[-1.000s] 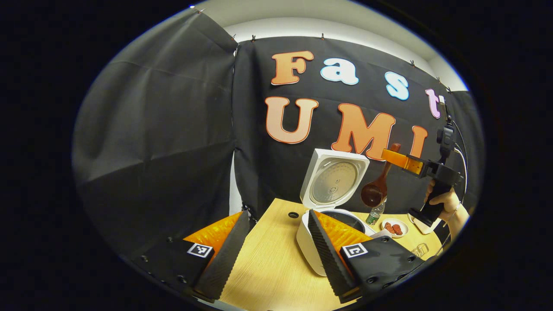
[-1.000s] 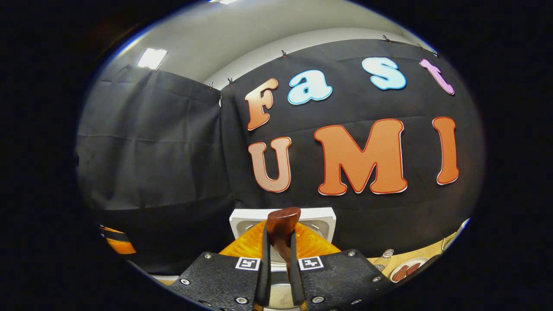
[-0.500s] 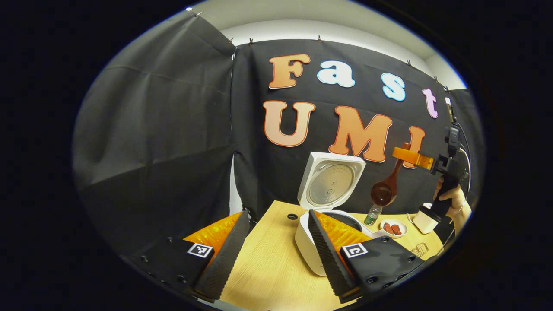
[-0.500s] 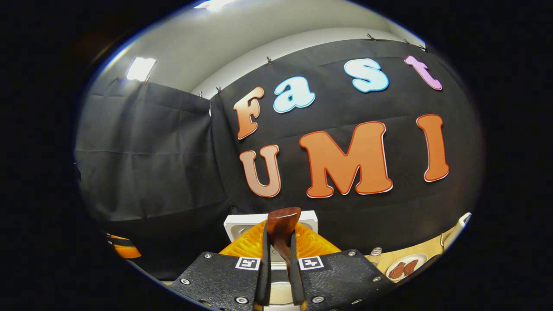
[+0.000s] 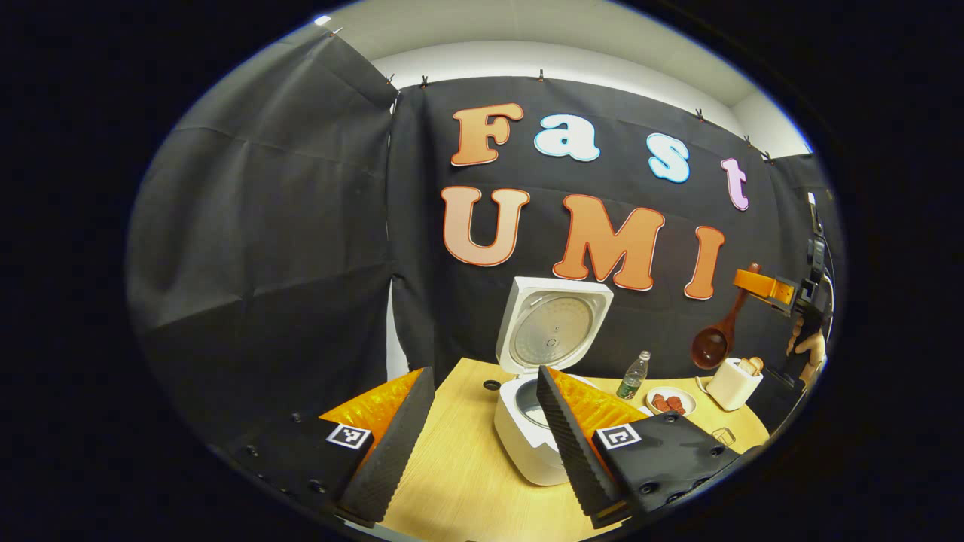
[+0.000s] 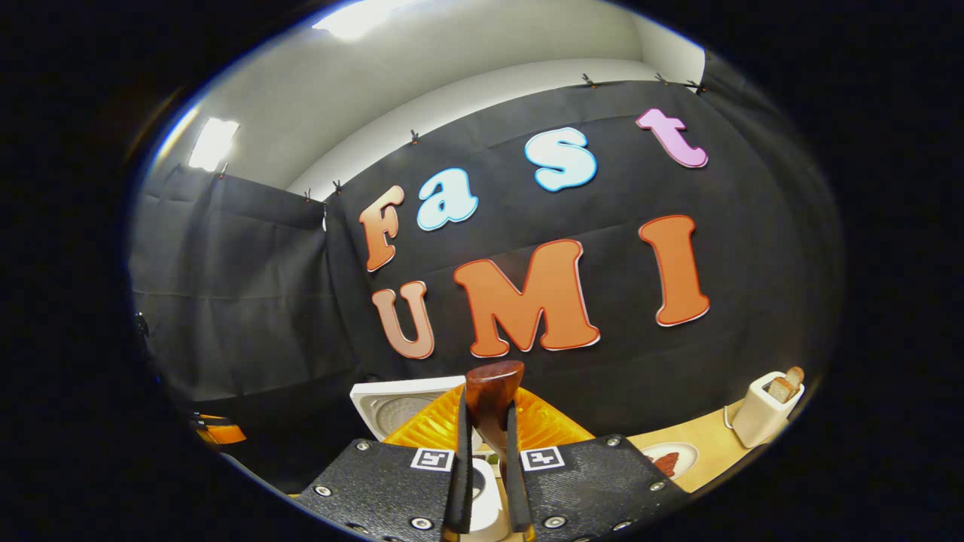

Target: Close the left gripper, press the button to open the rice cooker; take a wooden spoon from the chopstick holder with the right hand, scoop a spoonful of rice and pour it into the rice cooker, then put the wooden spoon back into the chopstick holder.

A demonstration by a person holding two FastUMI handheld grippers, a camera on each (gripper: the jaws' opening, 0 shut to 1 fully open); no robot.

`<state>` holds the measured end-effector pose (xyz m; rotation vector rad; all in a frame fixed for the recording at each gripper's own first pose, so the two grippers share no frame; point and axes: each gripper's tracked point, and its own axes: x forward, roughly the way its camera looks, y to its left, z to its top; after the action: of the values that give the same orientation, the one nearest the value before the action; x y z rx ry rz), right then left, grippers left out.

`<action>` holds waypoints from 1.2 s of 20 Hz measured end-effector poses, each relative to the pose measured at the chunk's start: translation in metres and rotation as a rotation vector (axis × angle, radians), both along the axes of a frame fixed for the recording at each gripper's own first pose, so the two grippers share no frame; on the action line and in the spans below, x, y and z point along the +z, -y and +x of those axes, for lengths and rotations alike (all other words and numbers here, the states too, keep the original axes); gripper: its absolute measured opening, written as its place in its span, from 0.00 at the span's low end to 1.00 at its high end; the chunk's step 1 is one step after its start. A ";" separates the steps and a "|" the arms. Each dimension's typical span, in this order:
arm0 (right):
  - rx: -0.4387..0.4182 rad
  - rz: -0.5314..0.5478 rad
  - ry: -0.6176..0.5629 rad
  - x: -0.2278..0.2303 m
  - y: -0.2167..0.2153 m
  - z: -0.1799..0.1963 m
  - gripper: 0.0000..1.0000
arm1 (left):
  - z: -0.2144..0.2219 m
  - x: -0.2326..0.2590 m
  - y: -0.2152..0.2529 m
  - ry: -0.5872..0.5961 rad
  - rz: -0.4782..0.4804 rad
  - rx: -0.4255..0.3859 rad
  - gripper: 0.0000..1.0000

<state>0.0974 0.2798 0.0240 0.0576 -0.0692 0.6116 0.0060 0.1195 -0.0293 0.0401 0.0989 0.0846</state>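
While left gripper gapes, right gripper clamps wooden spoon; rice cooker lid up.

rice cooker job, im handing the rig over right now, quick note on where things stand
Left hand-held gripper: open, holding nothing, over the table before the rice cooker.
Right hand-held gripper: shut on the wooden spoon, held in the air above the chopstick holder.
Done: cooker lid is up.
Whether rice went in cannot be told.
Left: lower the spoon back into the holder.
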 end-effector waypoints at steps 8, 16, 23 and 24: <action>-0.198 0.023 -0.044 -0.019 0.132 -0.007 0.18 | 0.004 0.001 0.028 -0.001 0.025 -0.035 0.93; -0.325 0.073 -0.163 -0.095 0.218 -0.015 0.18 | 0.007 0.003 0.064 -0.012 0.033 -0.074 0.93; -0.357 0.109 -0.283 -0.174 0.242 -0.005 0.18 | -0.003 -0.008 0.078 -0.045 0.091 -0.059 0.92; -0.366 0.116 -0.298 -0.184 0.242 0.003 0.19 | -0.004 -0.010 0.078 -0.051 0.088 -0.056 0.93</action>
<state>0.1000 0.0383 -0.1602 0.2420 0.1717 0.2285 0.0017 0.0411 -0.0388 0.1324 0.1449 0.0315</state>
